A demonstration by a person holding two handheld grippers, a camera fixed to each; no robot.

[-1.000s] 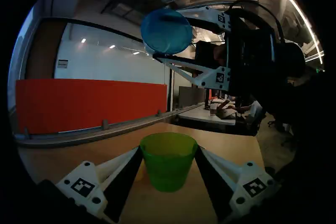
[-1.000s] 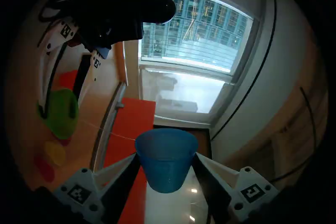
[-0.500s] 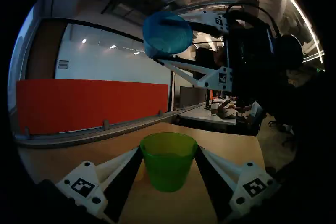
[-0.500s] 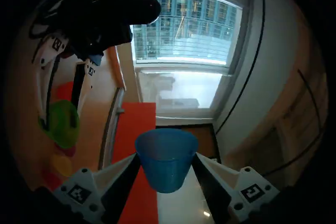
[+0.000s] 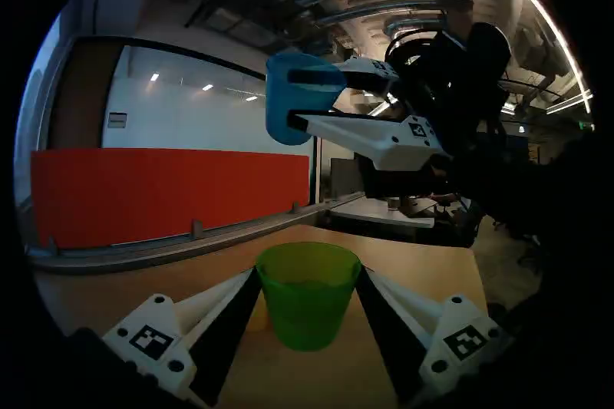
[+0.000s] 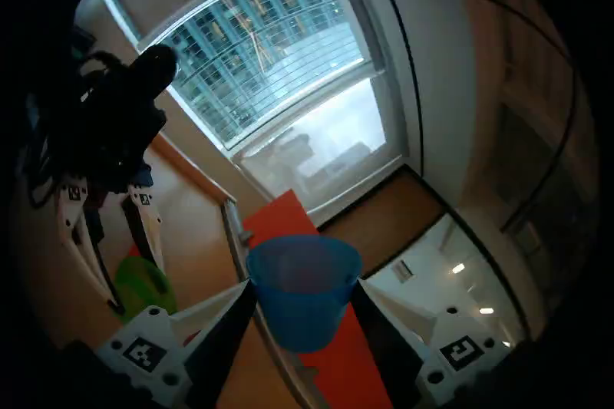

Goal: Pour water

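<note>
Pinching a green cup [image 5: 308, 301], left jaws, wooden table [image 5: 430, 263] beneath, right jaws clamping blue cup [image 6: 304, 301], orange partition [image 5: 153, 190], window [image 6: 261, 79].

Open air lies between raised blue cup [image 5: 290, 83] and green cup [image 5: 308, 301].

Light wood tabletop [image 5: 407, 267], a rail along its far edge. In my left gripper view the green cup [image 5: 308, 298] is upright over the near middle; can't tell if its base touches. Yellowish patch [image 5: 258, 318] just beside it, too dim to identify.
</note>
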